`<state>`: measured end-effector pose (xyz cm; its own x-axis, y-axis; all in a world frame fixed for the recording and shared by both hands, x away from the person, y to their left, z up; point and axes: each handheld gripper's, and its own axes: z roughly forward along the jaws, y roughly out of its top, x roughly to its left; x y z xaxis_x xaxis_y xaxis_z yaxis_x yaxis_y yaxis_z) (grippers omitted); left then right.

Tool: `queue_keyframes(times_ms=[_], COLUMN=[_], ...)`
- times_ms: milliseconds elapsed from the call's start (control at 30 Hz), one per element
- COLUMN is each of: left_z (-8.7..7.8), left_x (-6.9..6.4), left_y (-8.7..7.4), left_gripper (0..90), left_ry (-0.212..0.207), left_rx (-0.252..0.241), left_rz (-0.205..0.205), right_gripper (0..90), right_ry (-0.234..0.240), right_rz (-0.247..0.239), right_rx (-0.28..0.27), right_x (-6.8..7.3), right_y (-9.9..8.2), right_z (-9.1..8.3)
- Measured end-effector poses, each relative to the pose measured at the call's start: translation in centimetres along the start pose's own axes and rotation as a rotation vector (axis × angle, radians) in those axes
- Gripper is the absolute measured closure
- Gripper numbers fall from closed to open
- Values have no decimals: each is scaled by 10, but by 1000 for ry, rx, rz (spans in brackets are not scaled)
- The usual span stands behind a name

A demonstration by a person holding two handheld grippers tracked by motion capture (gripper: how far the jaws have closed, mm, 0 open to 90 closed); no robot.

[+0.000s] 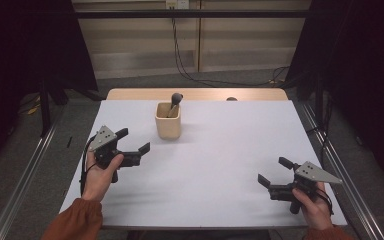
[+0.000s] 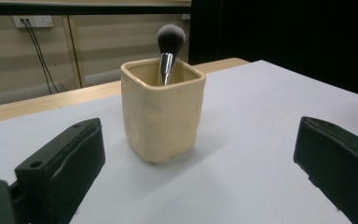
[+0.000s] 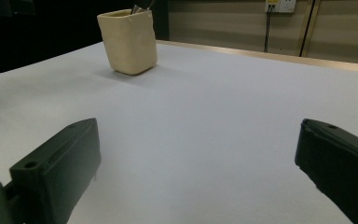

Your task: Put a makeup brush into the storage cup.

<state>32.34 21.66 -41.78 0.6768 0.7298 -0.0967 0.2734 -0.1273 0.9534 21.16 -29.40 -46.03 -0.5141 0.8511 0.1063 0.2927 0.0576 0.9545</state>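
Observation:
A cream square cup [image 1: 168, 121] [image 2: 162, 110] [image 3: 128, 41] stands upright on the white table [image 1: 220, 150], toward the back and a little left of centre. A makeup brush [image 1: 175, 101] [image 2: 169, 50] with a dark fluffy head and a silver ferrule stands in it, head up. My left gripper [image 1: 133, 140] [image 2: 200, 172] is held at the left, open, its jaws pointing at the cup with a gap of bare table between. My right gripper [image 1: 275, 171] [image 3: 200, 177] is held at the front right, open and holding nothing, far from the cup.
A bare wooden strip [image 1: 195, 94] runs along the table's far edge, with a small dark object [image 1: 231, 99] on it. Cables [image 1: 190, 75] trail on the floor behind the table. Metal rails [image 1: 25, 170] run along both sides.

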Motion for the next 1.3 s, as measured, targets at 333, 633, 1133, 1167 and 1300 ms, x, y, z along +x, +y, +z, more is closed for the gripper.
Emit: queue_keyframes(times_ms=[333, 633, 1133, 1167, 1300], left_z=[-18, -39, -65, -65, -69], left_x=[-9, -12, -19, -20, -20], left_y=[-21, -31, -46, -48, -51], left_gripper=[24, 28, 25, 25, 25], left_ry=[-12, 1, 73, 75, 80], left_rx=[17, -10, 24, 17, 31], left_rz=[-4, 2, 8, 0, 1], right_gripper=[0, 0, 0, 0, 0], right_ry=[-7, -9, -8, -8, -7], right_rz=[3, -1, -4, -5, -6], right_rx=[-5, -5, -4, -4, -4], right_x=[1, 1, 1, 1, 2], right_y=[0, 0, 0, 0, 0], right_z=[-1, -2, -4, -4, -3])
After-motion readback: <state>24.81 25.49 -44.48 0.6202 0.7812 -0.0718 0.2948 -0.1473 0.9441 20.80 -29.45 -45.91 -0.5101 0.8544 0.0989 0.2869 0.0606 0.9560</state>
